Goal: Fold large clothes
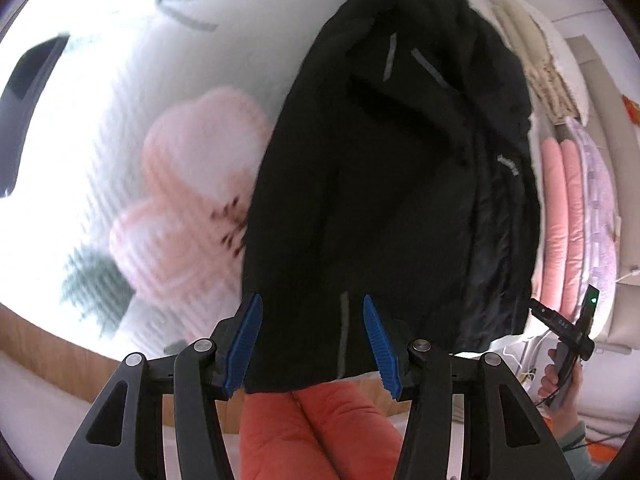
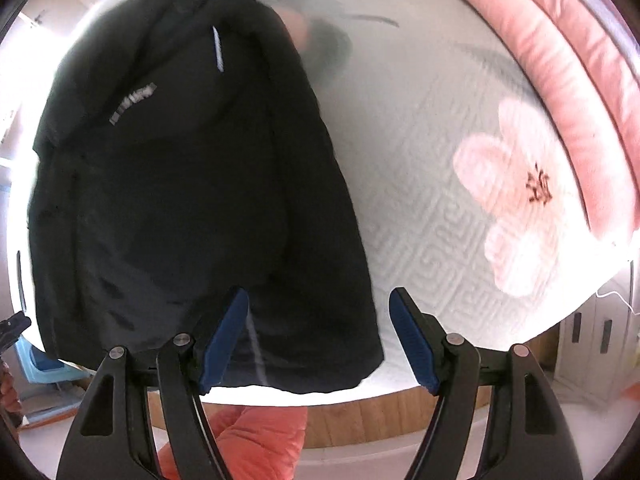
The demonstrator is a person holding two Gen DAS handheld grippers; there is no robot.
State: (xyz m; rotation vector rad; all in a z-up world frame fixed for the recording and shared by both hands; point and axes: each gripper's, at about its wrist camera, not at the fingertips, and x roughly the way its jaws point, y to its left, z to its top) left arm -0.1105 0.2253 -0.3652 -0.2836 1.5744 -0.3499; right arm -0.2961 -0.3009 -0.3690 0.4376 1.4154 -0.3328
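A large black jacket [image 1: 384, 184] with grey reflective stripes lies folded lengthwise on a white bedspread [image 1: 120, 160] with pink flowers. It also shows in the right wrist view [image 2: 180, 184]. My left gripper [image 1: 312, 344] is open, its blue pads either side of the jacket's near hem, above it. My right gripper [image 2: 320, 340] is open over the jacket's near right corner; its left pad [image 2: 224, 340] overlaps the hem and its right pad is over bare bedspread [image 2: 420, 200]. Neither holds cloth.
The person's orange trousers [image 1: 320, 432] are below the bed's wooden edge [image 2: 380, 420]. Rolled pink bedding [image 2: 560, 80] lies along the far right of the bed. The other hand-held gripper [image 1: 568, 328] shows at the right. Pillows [image 1: 540, 60] lie behind the jacket.
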